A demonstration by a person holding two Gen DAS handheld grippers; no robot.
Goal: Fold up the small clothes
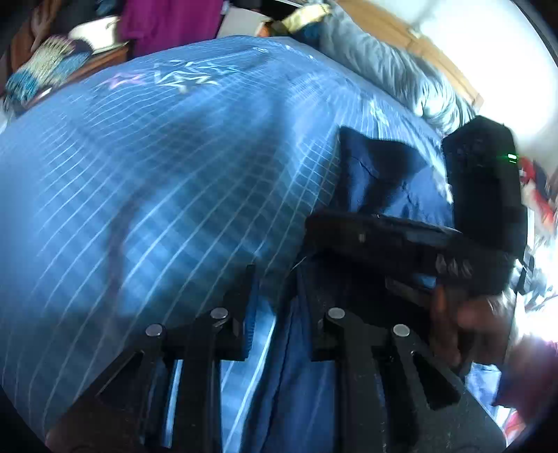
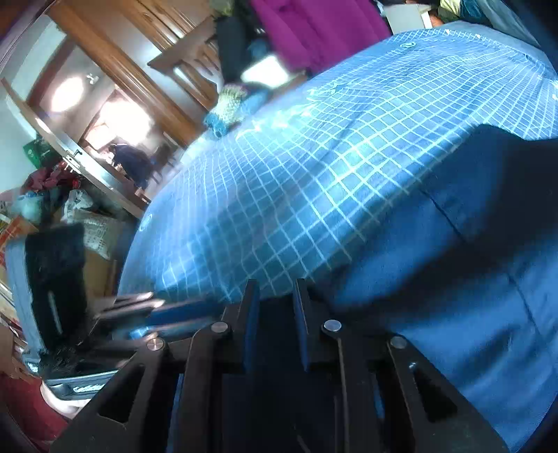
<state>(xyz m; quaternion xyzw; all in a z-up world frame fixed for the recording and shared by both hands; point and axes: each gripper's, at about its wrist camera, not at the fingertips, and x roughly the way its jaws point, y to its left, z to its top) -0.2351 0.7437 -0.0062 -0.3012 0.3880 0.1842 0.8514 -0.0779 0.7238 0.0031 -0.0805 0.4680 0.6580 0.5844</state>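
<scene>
— Nearest the left wrist camera, what do you see?

— Black linkage, then the left gripper (image 1: 273, 278). Its two fingers (image 1: 244, 296) stand close together with a narrow gap, and a strip of the dark blue garment (image 1: 376, 174) runs up through that gap. Whether the pads actually press on the cloth I cannot tell; the picture is smeared.

— Where is the rest of the garment?

— It lies on the blue checked bedspread (image 1: 157, 174), spreading up and to the right of the fingers. Across it, just beyond the right-hand finger, comes the right gripper (image 1: 348, 226) from the right, with a hand (image 1: 464, 324) under its black body.

— And the right wrist view?

— Closest again are the linkage and the right gripper (image 2: 275, 296), fingers (image 2: 251, 306) nearly together. Dark blue cloth fills the gap and the space below it, so the jaws seem closed on an edge of the garment (image 2: 453, 261), though blur keeps me from being sure of contact. The bulk of the garment lies right of the fingers, flat on the bedspread (image 2: 314, 156). At the left, the left gripper (image 2: 139, 303) points in towards the same edge, its black body (image 2: 55, 285) behind it.

— Anything further back?

— A purple cloth (image 2: 314, 31) hangs beyond the bed.
</scene>
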